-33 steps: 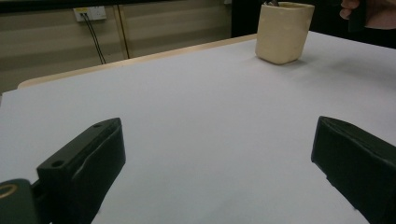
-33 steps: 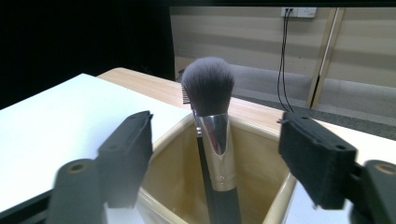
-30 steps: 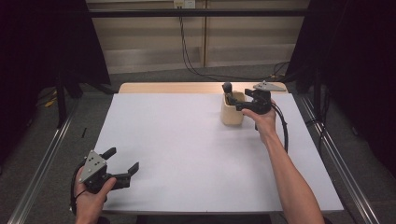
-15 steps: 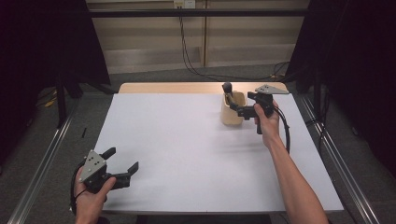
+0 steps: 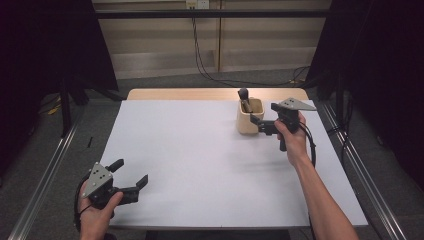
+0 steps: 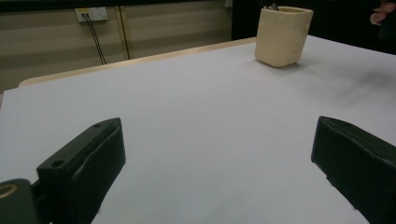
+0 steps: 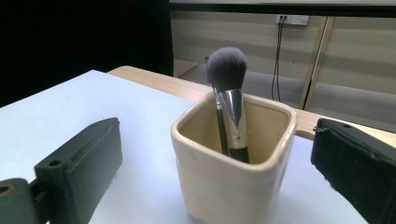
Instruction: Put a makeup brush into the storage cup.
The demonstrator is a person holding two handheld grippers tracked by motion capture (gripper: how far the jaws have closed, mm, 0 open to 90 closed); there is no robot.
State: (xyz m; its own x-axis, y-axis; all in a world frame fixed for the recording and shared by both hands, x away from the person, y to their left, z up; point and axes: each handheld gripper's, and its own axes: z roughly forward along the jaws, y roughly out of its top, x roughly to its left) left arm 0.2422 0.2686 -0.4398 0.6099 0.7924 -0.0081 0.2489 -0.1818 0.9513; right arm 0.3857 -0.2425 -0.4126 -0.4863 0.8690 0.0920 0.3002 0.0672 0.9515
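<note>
A cream square cup (image 5: 248, 120) stands at the table's far right with a dark makeup brush (image 5: 243, 94) upright in it, bristles up. My right gripper (image 5: 258, 125) is open at the cup's near right side, jaws pointing at it. In the right gripper view the cup (image 7: 233, 182) and brush (image 7: 227, 70) sit just ahead, between the lines of the two spread jaws of the right gripper (image 7: 217, 140). My left gripper (image 5: 130, 173) is open and holds nothing at the near left corner. The left gripper view shows the left gripper (image 6: 215, 140) above bare table, with the cup (image 6: 282, 35) far off.
The white table top (image 5: 200, 160) has a bare wooden strip (image 5: 180, 94) along its far edge. Metal rails (image 5: 45, 185) run along the floor on both sides, and cables hang on the back wall (image 5: 197, 45).
My right gripper has drawn back from over the cup and dropped to its near right side, its grey plate turning up into sight. The left gripper has stayed put.
</note>
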